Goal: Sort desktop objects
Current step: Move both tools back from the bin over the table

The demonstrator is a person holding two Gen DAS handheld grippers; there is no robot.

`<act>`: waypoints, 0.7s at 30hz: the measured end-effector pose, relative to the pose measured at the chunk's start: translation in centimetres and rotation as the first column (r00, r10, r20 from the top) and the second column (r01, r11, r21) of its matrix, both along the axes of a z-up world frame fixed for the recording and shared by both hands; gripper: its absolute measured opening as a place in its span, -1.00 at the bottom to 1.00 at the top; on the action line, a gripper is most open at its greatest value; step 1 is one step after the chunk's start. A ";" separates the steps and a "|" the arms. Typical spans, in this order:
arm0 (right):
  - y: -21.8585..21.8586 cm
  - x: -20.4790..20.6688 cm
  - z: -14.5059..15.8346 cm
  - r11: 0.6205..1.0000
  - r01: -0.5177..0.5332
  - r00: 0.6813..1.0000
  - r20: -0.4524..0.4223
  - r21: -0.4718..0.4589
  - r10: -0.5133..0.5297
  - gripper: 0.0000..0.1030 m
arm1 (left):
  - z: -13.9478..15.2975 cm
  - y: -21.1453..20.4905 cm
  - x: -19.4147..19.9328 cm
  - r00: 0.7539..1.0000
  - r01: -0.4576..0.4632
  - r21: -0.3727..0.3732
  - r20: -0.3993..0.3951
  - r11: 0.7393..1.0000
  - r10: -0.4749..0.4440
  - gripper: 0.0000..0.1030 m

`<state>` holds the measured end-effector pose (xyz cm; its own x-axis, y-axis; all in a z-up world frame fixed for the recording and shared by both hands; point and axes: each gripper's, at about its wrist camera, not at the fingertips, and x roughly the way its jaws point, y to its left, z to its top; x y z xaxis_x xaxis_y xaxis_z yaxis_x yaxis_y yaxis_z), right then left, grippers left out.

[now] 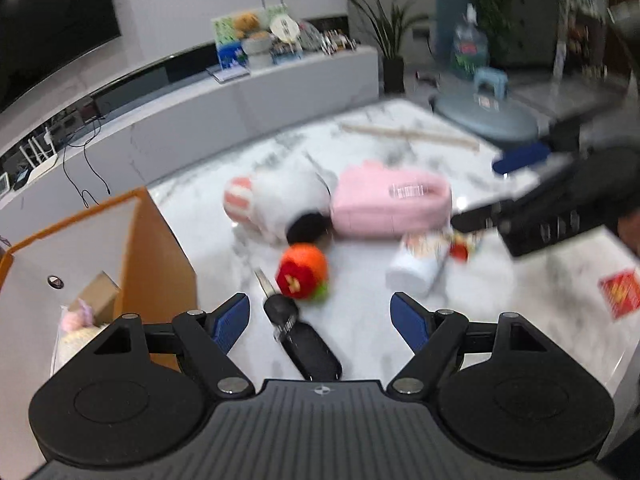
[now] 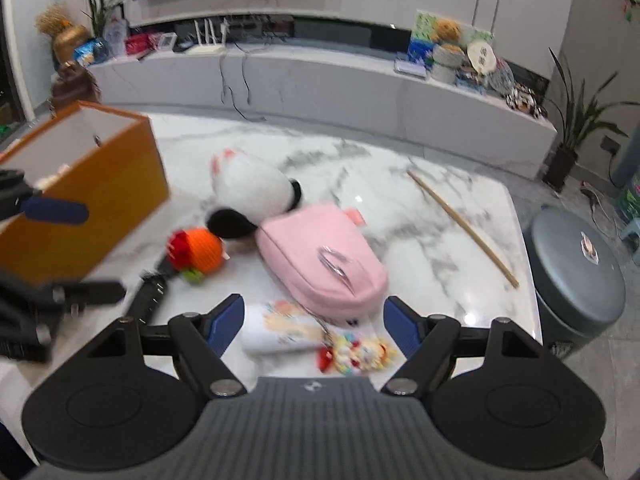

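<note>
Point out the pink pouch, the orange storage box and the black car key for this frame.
pink pouch (image 2: 316, 258), right wrist view, on its top panel.
orange storage box (image 2: 100, 200), right wrist view, on its orange front wall.
black car key (image 1: 298, 334), left wrist view, on the fob body.

A white marble bench with grey veining is carrying everything. An orange box is standing at its left side. A white plush toy with black parts is lying near the middle, touching a pink pouch. An orange-and-red plush ball is sitting beside a black car key. A white tube and a colourful charm are lying at the near edge. A wooden stick is lying well apart, toward the right.
</note>
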<state>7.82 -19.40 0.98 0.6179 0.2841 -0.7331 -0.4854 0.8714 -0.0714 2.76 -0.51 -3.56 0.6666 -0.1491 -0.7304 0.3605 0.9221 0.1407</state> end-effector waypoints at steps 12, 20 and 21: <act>0.8 0.4 -0.4 0.999 -0.034 0.999 0.005 -0.013 0.034 0.51 | -2.6 1.1 -0.2 0.998 -0.039 0.003 -0.057 0.999 0.039 0.78; 0.5 0.6 -0.5 0.999 -0.038 0.999 -0.003 -0.010 0.038 0.51 | -4.8 1.2 1.3 0.991 -0.091 -0.004 -0.098 0.996 0.090 0.78; 0.5 0.7 -0.6 0.999 -0.036 0.999 -0.004 -0.011 0.036 0.51 | -4.9 1.3 1.5 0.991 -0.096 -0.003 -0.098 0.995 0.095 0.78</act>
